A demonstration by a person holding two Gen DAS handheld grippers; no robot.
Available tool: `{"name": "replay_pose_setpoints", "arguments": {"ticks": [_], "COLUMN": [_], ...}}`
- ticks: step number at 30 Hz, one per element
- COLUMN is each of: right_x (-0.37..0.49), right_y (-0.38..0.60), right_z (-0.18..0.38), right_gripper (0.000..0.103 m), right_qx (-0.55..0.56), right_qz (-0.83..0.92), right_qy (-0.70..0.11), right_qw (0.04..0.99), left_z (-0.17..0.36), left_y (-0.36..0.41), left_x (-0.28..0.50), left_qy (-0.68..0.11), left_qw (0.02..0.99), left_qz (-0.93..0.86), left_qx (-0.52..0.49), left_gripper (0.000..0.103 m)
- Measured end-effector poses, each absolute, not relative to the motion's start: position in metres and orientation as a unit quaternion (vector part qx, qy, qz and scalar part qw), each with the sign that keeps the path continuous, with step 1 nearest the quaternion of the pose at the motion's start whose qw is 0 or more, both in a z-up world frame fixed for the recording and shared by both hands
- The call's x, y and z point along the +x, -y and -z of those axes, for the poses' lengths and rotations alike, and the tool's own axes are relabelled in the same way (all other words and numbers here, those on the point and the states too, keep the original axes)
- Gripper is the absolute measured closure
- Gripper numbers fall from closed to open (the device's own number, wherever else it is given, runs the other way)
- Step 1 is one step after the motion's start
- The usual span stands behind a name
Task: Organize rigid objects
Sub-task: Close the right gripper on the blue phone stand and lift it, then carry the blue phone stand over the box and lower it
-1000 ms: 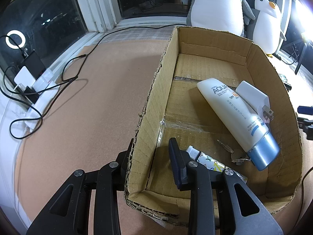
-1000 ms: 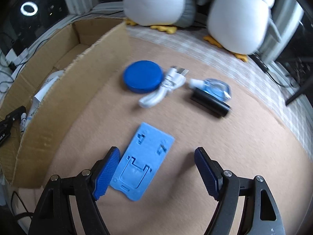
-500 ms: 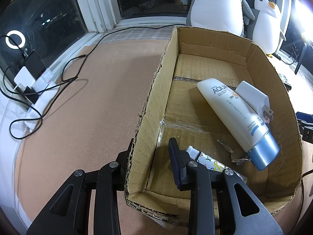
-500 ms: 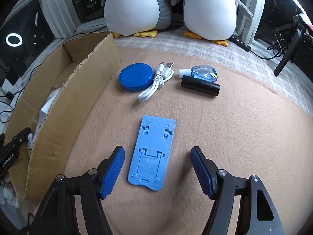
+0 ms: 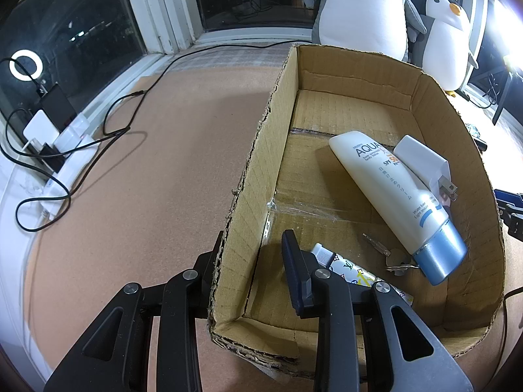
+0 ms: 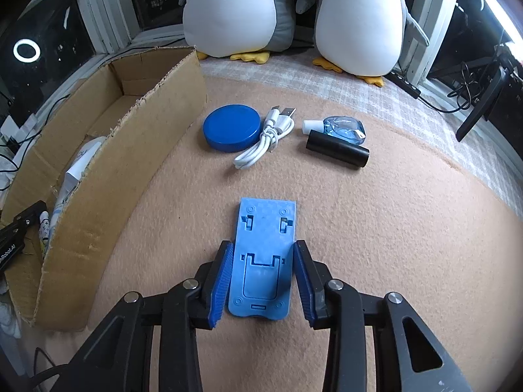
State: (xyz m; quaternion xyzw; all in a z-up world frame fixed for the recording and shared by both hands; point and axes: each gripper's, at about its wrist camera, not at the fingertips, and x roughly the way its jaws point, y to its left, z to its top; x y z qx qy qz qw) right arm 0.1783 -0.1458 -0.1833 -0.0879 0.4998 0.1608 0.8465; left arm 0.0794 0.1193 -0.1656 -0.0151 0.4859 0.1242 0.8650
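Tan felt tabletop [image 6: 376,228] carries the cardboard box [image 5: 464,150], my left gripper [image 5: 251,261] clamped on its side wall, while my right gripper [image 6: 263,279] is closing around the flat blue phone stand [image 6: 263,254] beside the box.

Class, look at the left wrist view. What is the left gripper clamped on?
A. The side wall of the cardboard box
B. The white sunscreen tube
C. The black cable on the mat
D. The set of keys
A: the left gripper has one finger outside and one inside the cardboard box, pinching its side wall; the sunscreen tube lies untouched inside.
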Motion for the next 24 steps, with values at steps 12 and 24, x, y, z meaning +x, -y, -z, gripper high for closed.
{"name": "replay_pose_setpoints", "arguments": {"ticks": [12, 24], "right_x": [0.166, 0.148], "right_y": [0.152, 0.097], "right_z": [0.151, 0.1], "right_gripper": [0.07, 0.07], "right_qx": [-0.058, -0.066], "right_qz": [-0.174, -0.25], "right_qy": [-0.475, -0.423], "right_qw": [0.861, 0.869], "left_z": [0.166, 0.166], "left_y": [-0.119, -0.119], "left_x": [0.079, 0.079], "left_qy": [-0.486, -0.486], "left_qw": [0.865, 0.865], "left_qz": [-0.124, -0.124], "left_qx": [-0.015, -0.015], "left_gripper": [0.074, 0.074]}}
